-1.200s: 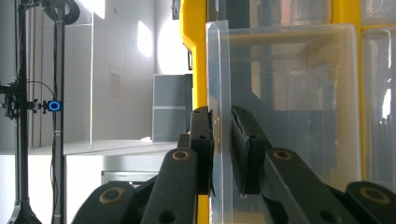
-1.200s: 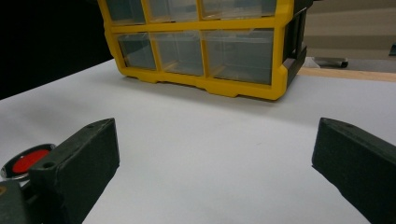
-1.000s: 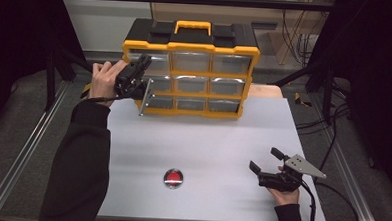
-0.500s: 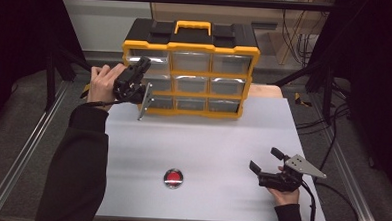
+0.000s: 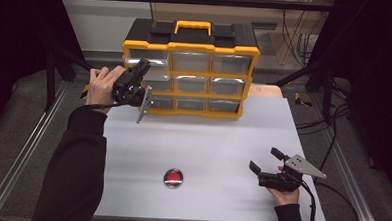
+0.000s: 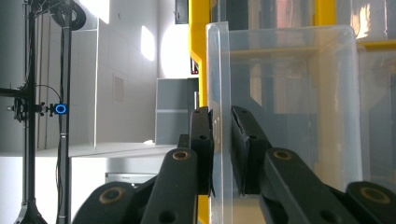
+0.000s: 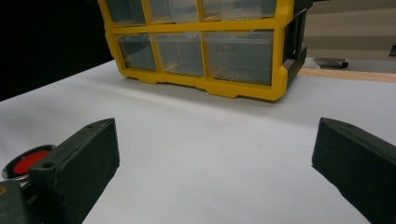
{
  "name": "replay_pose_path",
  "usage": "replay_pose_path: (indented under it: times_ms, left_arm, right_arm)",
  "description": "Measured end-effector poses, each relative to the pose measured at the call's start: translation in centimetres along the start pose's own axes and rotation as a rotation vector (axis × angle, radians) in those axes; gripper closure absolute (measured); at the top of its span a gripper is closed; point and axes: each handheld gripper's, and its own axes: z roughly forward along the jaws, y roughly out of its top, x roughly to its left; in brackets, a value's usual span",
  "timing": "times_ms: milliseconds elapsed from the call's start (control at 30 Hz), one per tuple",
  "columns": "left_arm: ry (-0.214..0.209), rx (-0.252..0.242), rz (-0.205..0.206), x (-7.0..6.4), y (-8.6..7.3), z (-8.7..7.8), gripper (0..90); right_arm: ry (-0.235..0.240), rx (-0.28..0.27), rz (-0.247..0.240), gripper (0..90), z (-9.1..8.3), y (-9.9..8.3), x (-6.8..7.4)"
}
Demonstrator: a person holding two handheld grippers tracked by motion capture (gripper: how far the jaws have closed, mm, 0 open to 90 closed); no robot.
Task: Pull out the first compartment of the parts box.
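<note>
The person's left arm, in a dark sleeve, reached forward along the left side of the white counter (image 5: pixel 202 141), with the left hand (image 5: pixel 101 85) wrapped around the left hand-held gripper (image 5: pixel 142 68) at the left column of a yellow and black drawer organizer (image 5: pixel 190 70). This hand-held gripper was rolled onto its side, its grey plate hanging down toward the counter. In the left gripper view its two black jaws were closed on the thin front wall of a clear plastic drawer (image 6: pixel 280 93), one jaw on each face of the wall. The drawer sat in the organizer's left column, beside the yellow frame.

The right hand (image 5: pixel 283 194) rested low at the near right of the counter, holding the right hand-held gripper (image 5: pixel 266 161) with its jaws spread wide apart and nothing between them, aimed toward the organizer. A round red button (image 5: pixel 173 177) lay on the counter near the front edge, well apart from both hand-held grippers.

The organizer stood at the back of the counter. Metal framing and dark curtains surrounded the space, and cables ran across the floor at the right.
</note>
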Motion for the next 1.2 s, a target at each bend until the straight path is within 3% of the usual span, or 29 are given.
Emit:
replay_pose_path:
  times_ms: [1200]
  left_arm:
    - [0.008,-0.016,0.015,0.1,0.7,-2.2,79.4]
  right_arm:
    - [-0.002,0.004,0.0,1.1,0.0,0.0,0.0]
